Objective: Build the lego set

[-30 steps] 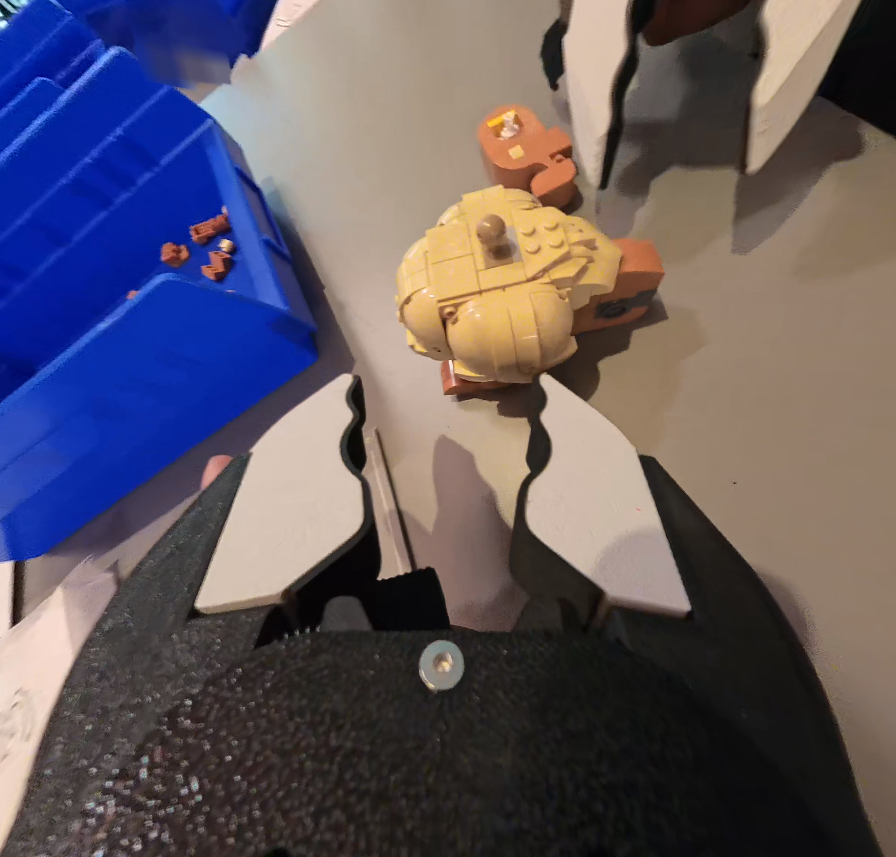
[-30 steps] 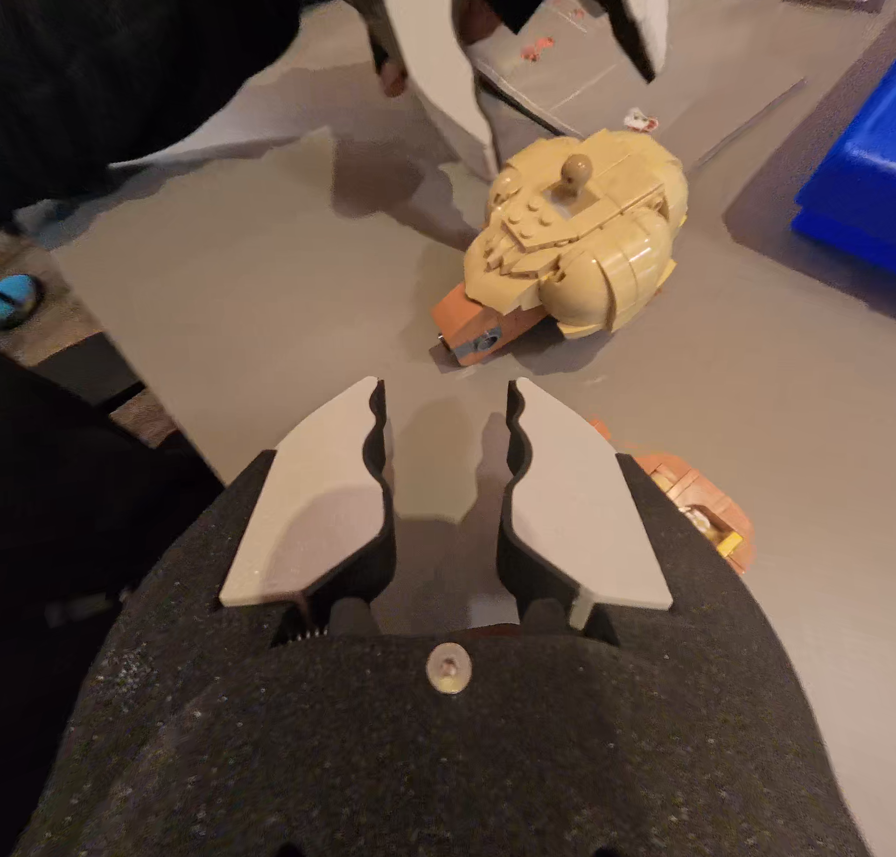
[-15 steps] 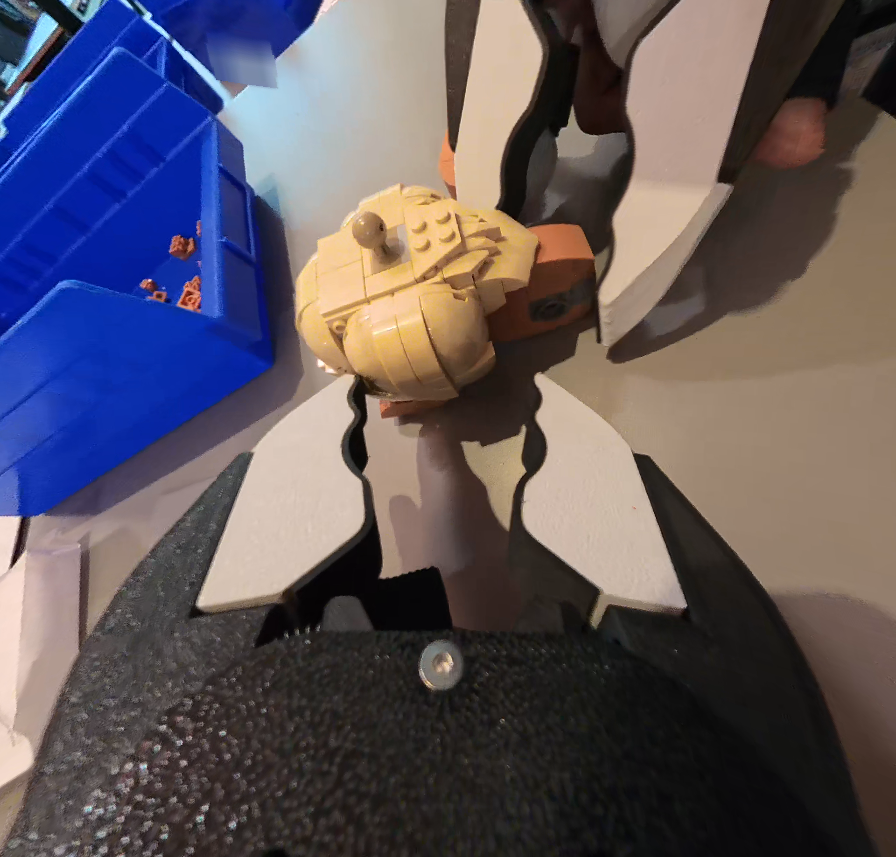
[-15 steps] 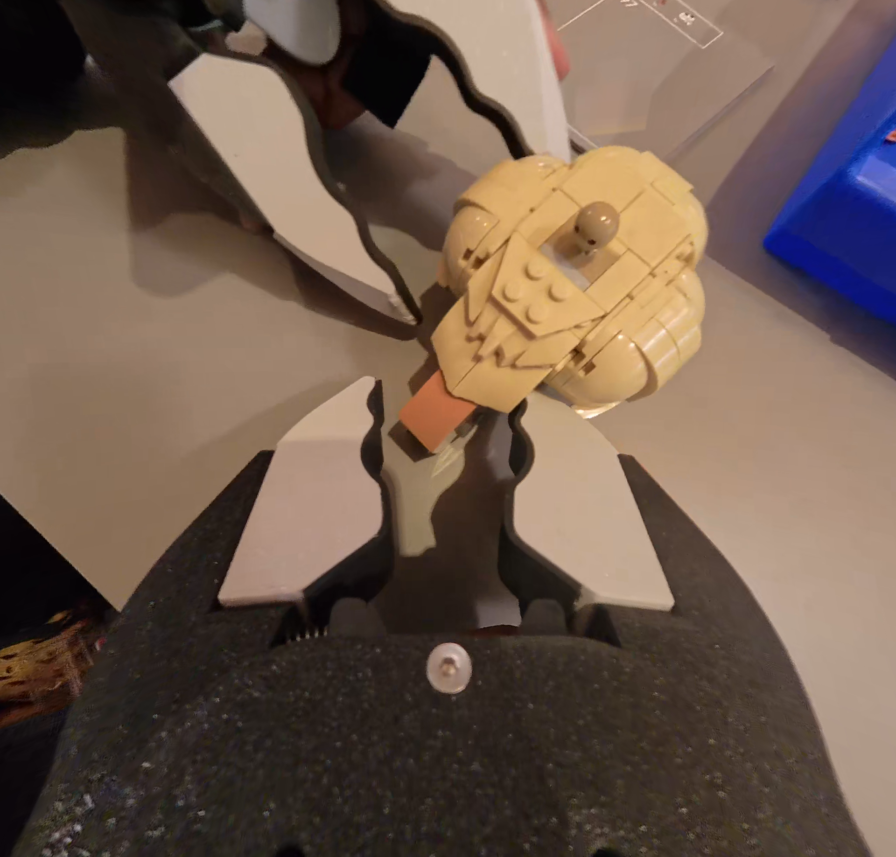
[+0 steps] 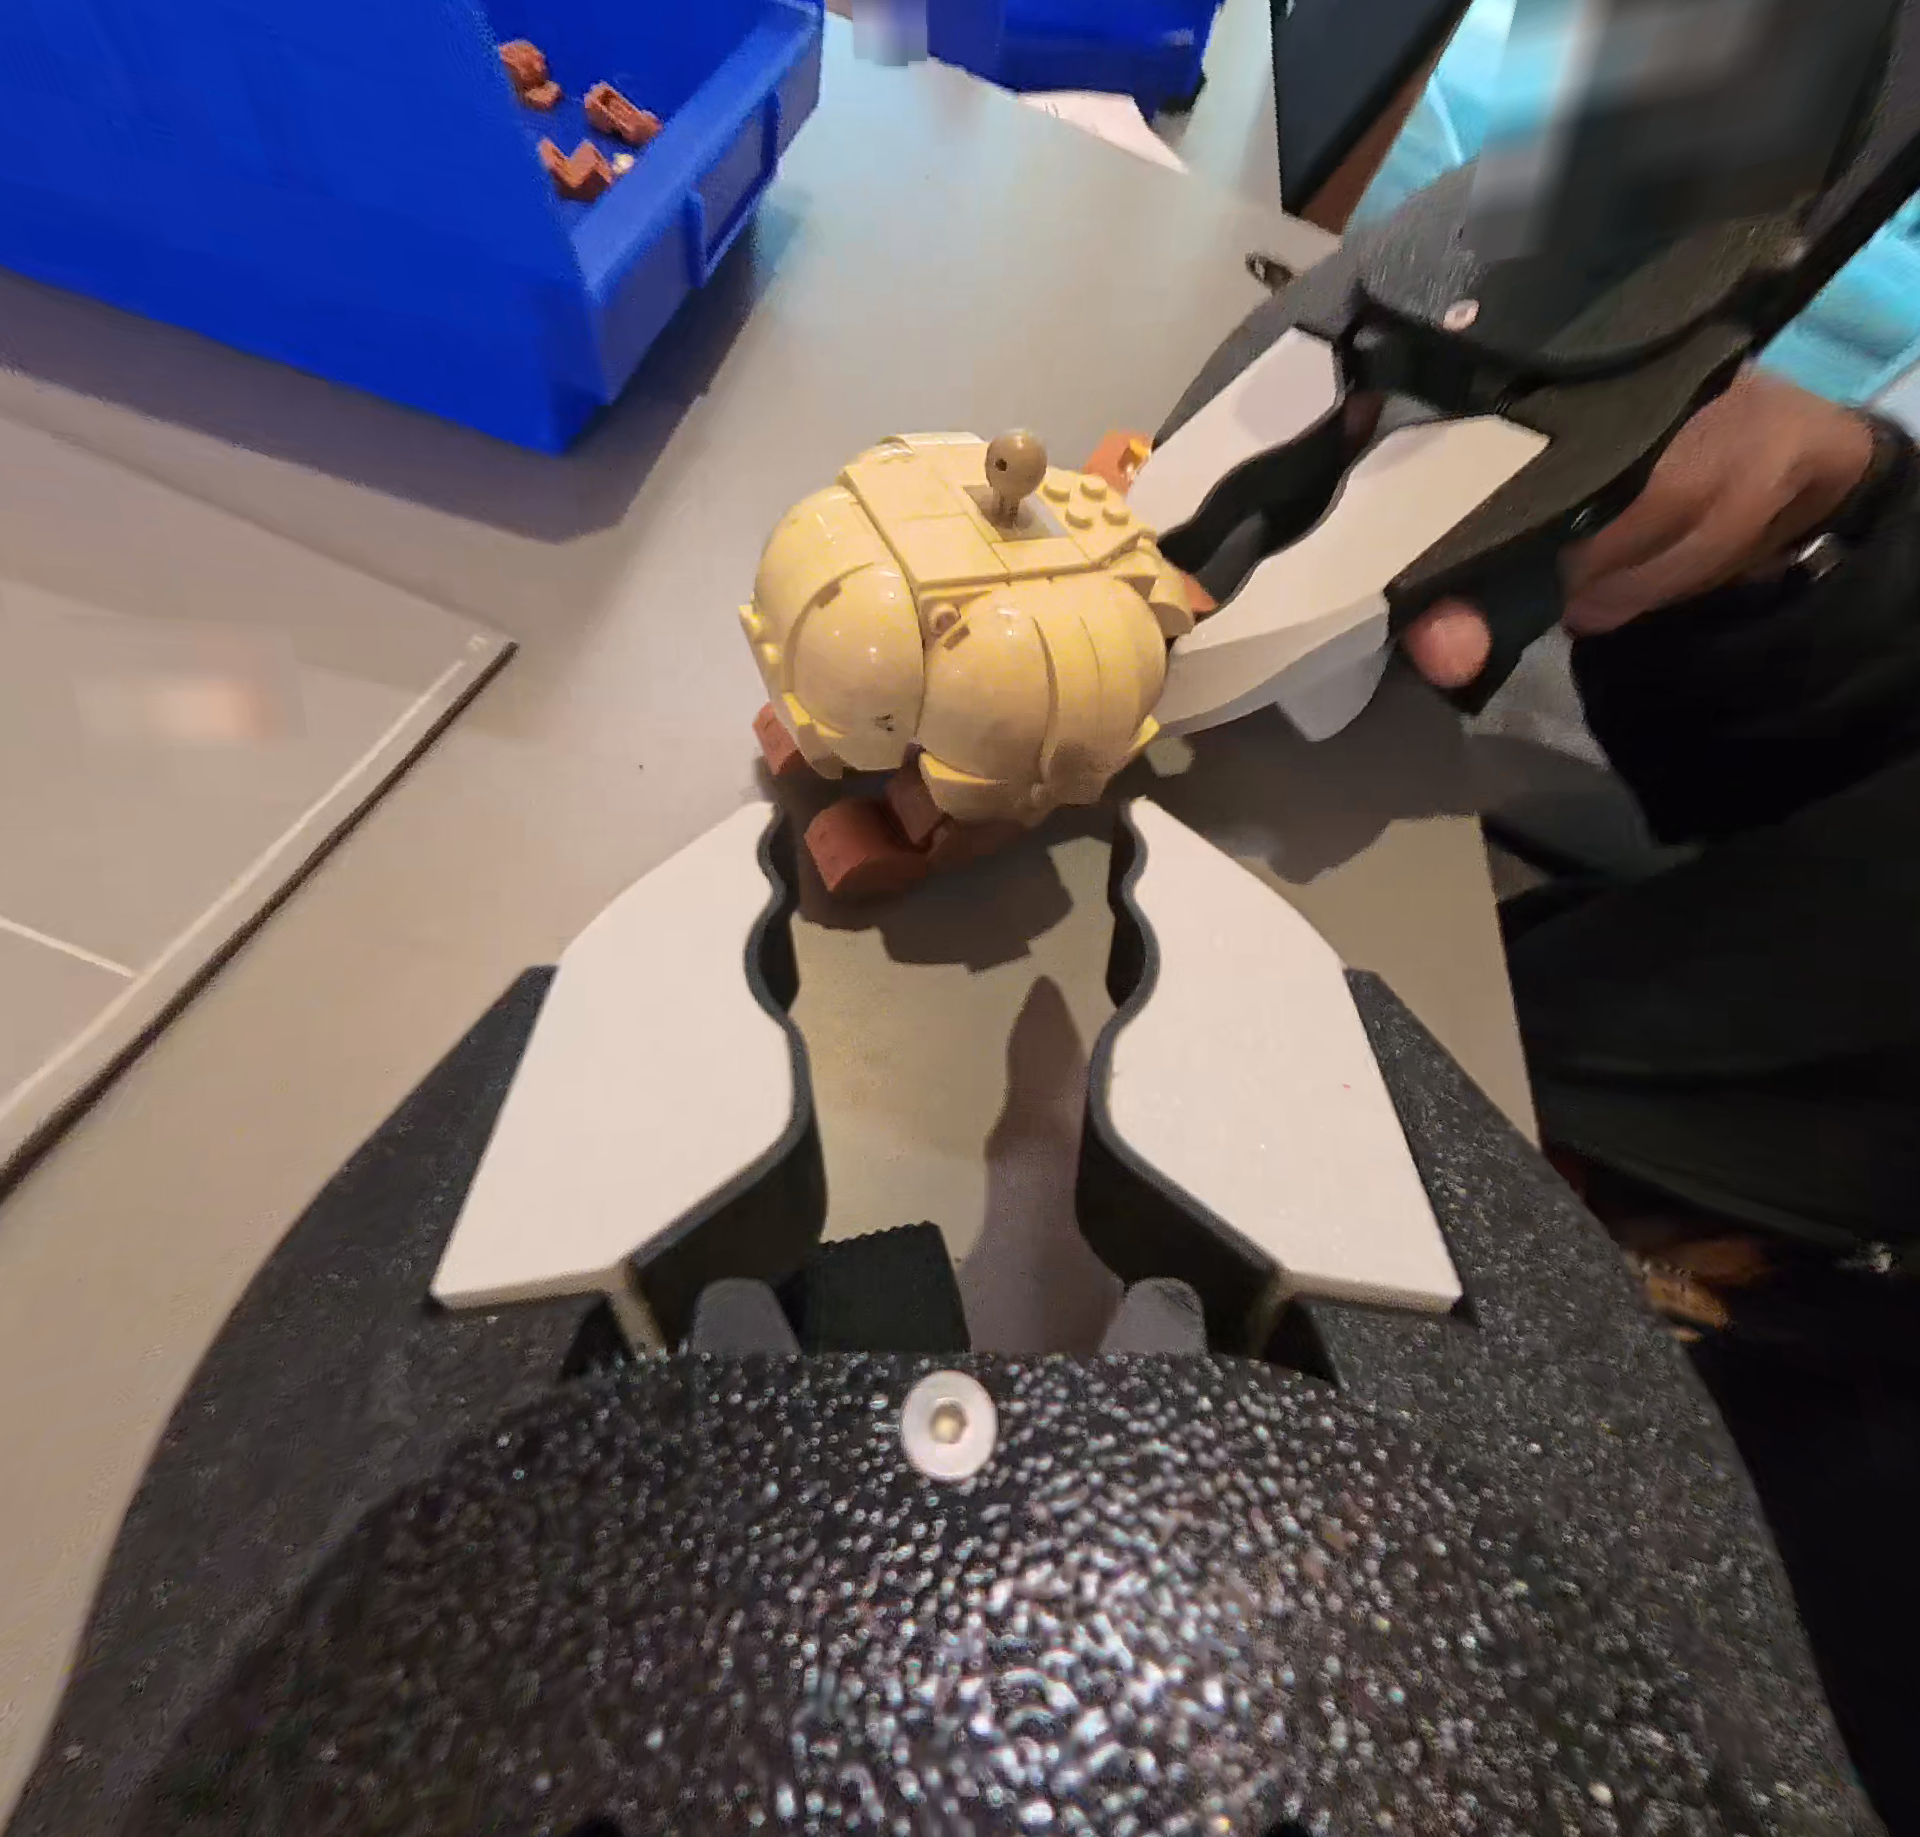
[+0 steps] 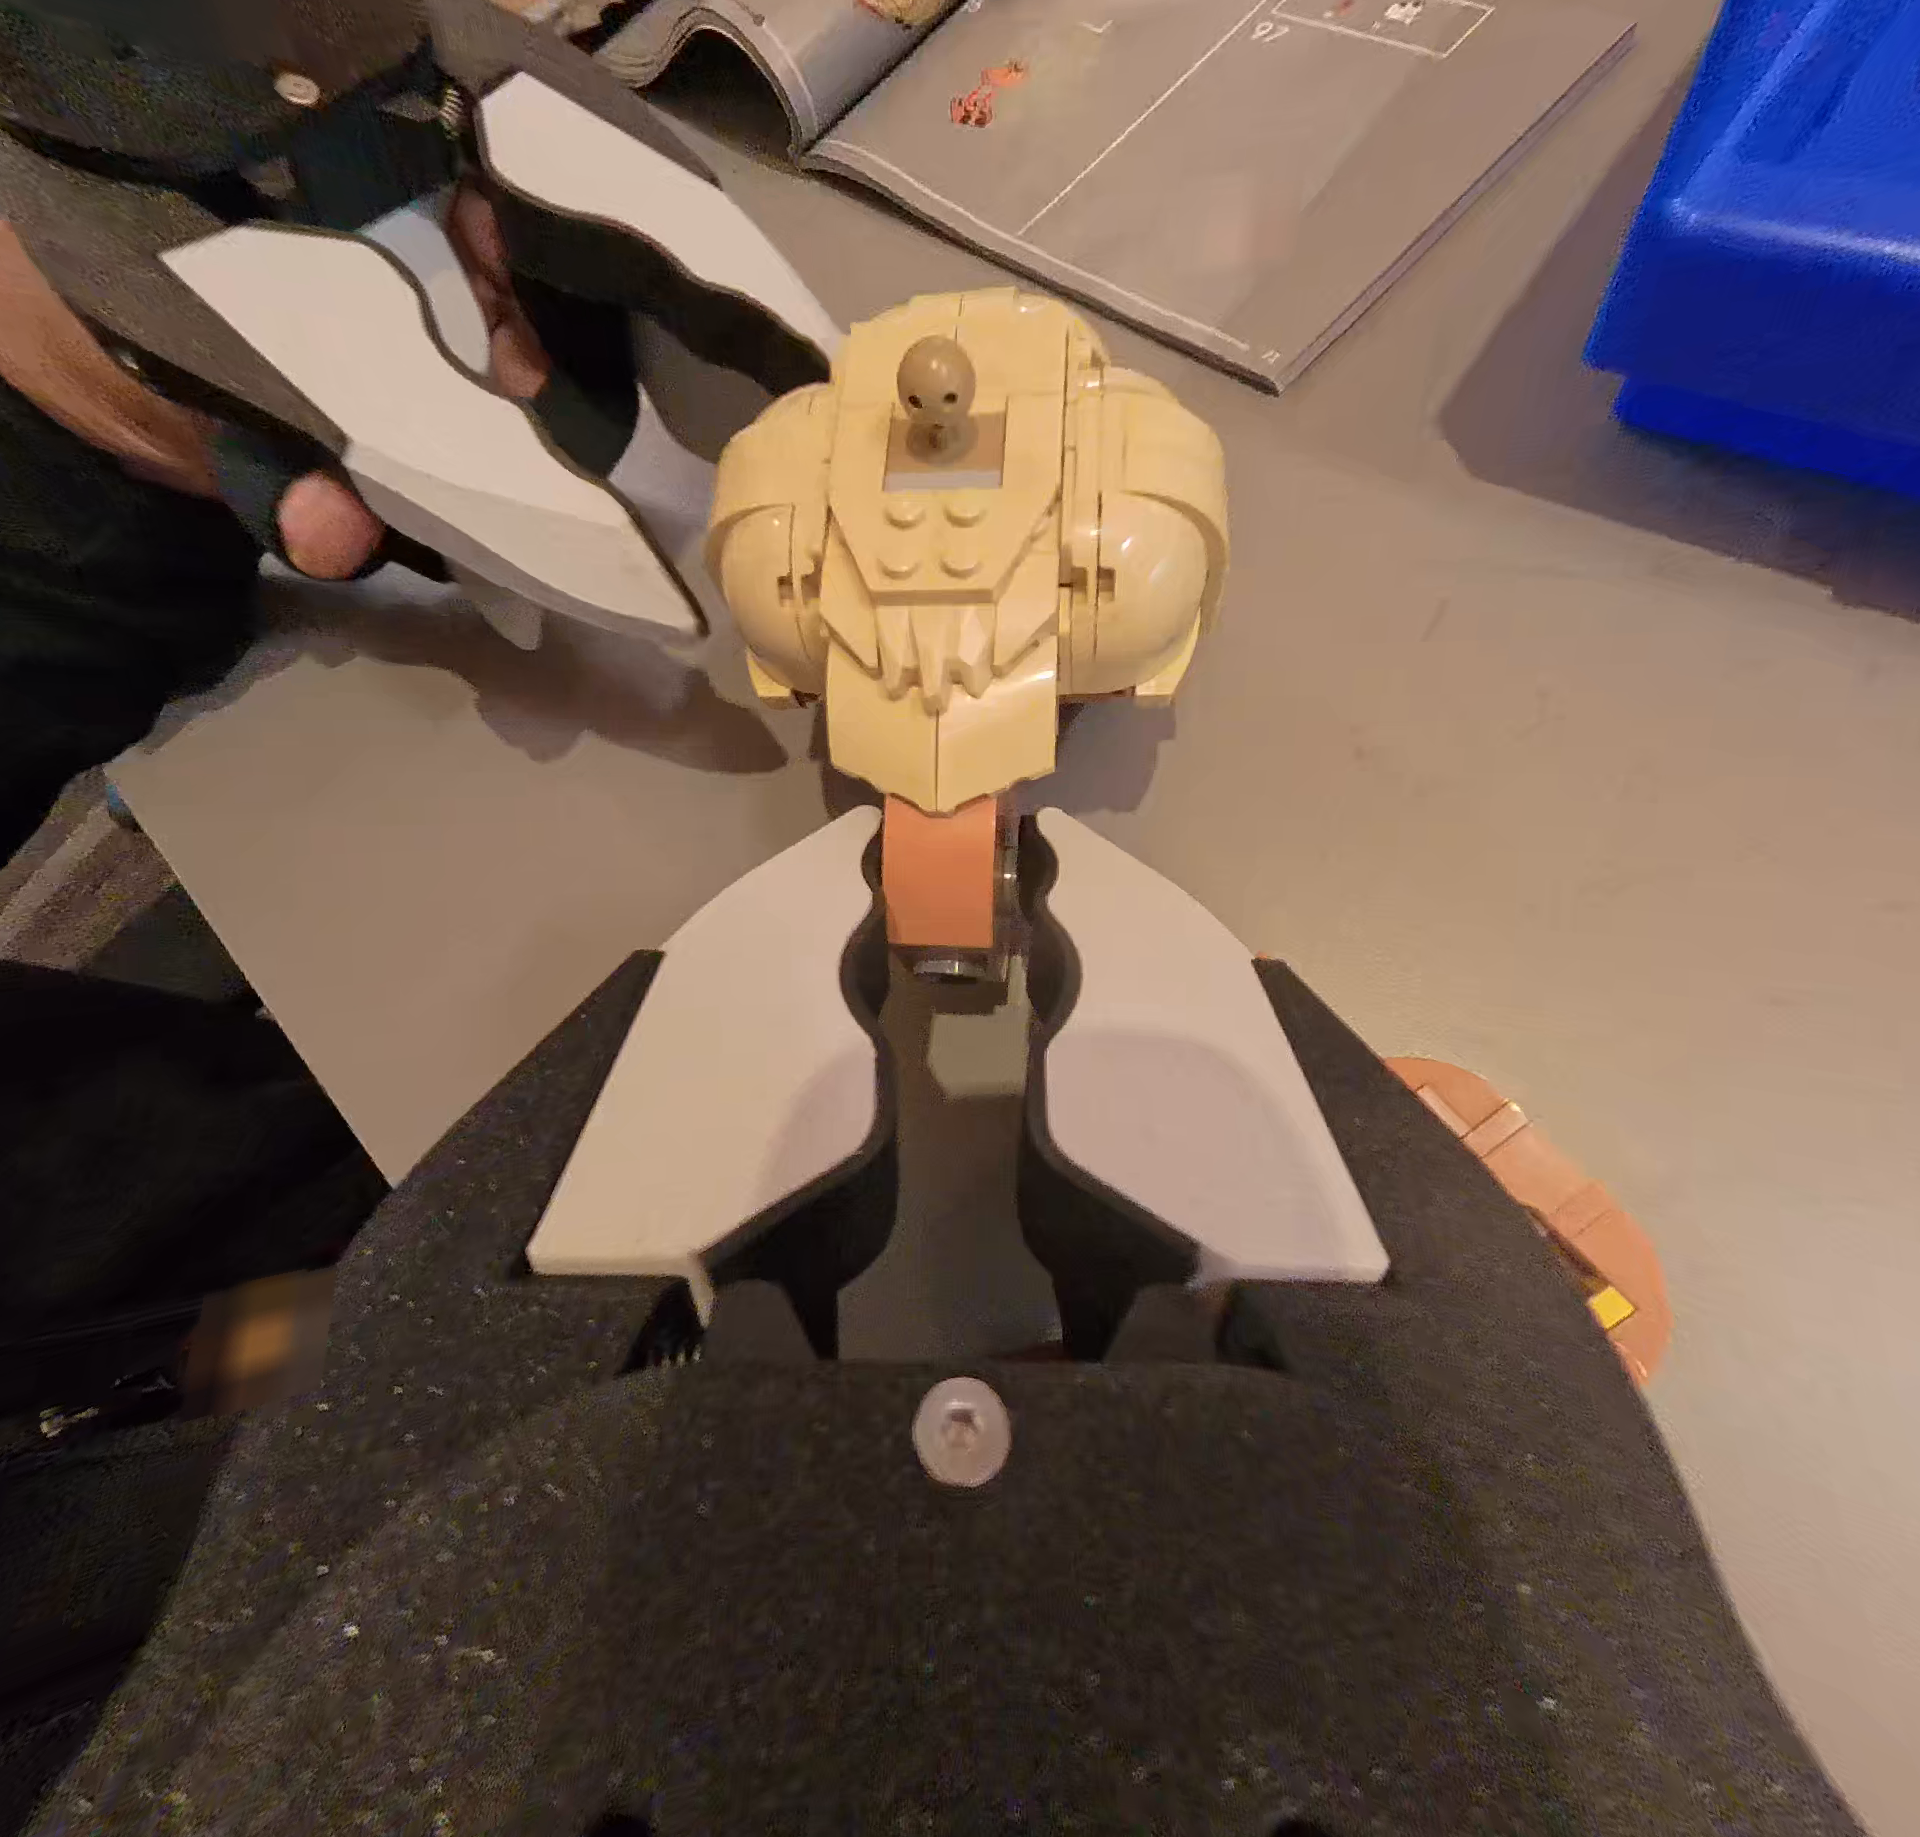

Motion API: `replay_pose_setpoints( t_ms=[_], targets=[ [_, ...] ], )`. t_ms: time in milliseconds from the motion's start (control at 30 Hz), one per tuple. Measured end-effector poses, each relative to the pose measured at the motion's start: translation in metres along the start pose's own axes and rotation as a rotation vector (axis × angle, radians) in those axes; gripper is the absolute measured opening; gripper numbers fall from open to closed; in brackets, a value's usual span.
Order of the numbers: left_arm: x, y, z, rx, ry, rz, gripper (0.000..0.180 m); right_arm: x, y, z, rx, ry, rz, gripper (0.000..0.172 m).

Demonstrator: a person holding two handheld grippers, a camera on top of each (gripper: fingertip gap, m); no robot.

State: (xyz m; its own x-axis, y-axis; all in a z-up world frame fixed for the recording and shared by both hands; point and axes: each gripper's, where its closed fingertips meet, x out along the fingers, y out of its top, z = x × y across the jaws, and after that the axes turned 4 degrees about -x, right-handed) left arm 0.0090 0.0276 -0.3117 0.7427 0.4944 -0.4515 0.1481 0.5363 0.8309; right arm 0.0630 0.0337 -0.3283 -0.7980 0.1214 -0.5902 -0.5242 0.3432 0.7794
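The right claw [image 6: 951, 857] was closed on the orange-brown neck piece [image 6: 940, 878] of a tan brick model [image 6: 961, 540] resting on the grey counter [image 6: 1455, 852]; the left claw [image 5: 951, 831] was held open just beside its brown feet [image 5: 862, 847], pads not touching.

- I am seeing glossy tan plastic bricks on the brick model [image 6: 966, 540], with a matt orange-brown neck piece [image 6: 938, 878].
- Both grippers' fingers [image 5: 665, 1049] are looking matt grey and smooth, their bodies rough speckled black.
- The blue bins [image 5: 343, 156] are showing shiny plastic.
- The table [image 6: 1455, 748] is appearing matt grey.
- The booklet [image 6: 1247, 156] is showing smooth paper.
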Motion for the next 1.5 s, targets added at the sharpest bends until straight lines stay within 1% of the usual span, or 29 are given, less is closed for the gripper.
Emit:
replay_pose_setpoints(
  t_ms=[67,133,200,267,333,500,567,600,700,800,900,1067,1133,1333,1500],
  targets=[
    [-0.004,0.0,0.0,-0.021,0.014,0.026,0.057,0.001,-0.001,0.001,-0.02,-0.016,-0.017,0.022],
    [-0.005,-0.002,-0.002,-0.048,0.044,0.022,0.057,0.001,0.002,0.0,-0.016,-0.015,-0.016,0.022],
    [-0.007,-0.005,-0.001,-0.117,0.052,0.02,0.056,0.001,0.007,-0.001,0.018,0.006,0.007,0.022],
    [-0.009,-0.005,0.005,-0.227,0.032,0.056,0.054,0.0,0.012,-0.003,0.075,0.049,0.042,0.021],
    [-0.013,-0.003,0.017,-0.349,-0.023,0.12,0.05,-0.001,0.015,-0.004,0.133,0.088,0.069,0.021],
    [-0.015,0.001,0.053,-0.766,-0.257,0.33,0.043,-0.002,0.018,-0.005,0.222,0.124,0.117,0.021],
    [-0.01,0.0,0.058,-0.898,-0.308,0.374,0.043,-0.002,0.021,-0.007,0.253,0.15,0.142,0.021],
    [-0.008,0.001,0.058,-0.934,-0.319,0.389,0.043,-0.001,0.022,-0.009,0.267,0.165,0.154,0.021],
    [0.001,0.001,0.053,-0.997,-0.299,0.407,0.043,0.001,0.022,-0.014,0.304,0.205,0.166,0.021],
    [0.006,0.001,0.044,-1.05,-0.262,0.43,0.043,0.002,0.023,-0.015,0.298,0.19,0.168,0.021],
    [0.008,0.001,0.037,-1.063,-0.221,0.456,0.041,0.001,0.026,-0.016,0.299,0.187,0.174,0.021],
    [0.012,0.003,0.034,-1.09,-0.18,0.503,0.038,0.0,0.031,-0.021,0.357,0.26,0.212,0.021],
    [0.012,0.004,0.033,-1.106,-0.17,0.532,0.038,0.0,0.032,-0.02,0.364,0.264,0.22,0.021],
    [0.01,0.008,0.031,-1.172,-0.189,0.642,0.033,-0.002,0.038,-0.02,0.384,0.271,0.262,0.021],
    [0.013,0.008,0.038,-1.188,-0.212,0.651,0.032,-0.003,0.044,-0.023,0.416,0.313,0.306,0.021]
  ],
)
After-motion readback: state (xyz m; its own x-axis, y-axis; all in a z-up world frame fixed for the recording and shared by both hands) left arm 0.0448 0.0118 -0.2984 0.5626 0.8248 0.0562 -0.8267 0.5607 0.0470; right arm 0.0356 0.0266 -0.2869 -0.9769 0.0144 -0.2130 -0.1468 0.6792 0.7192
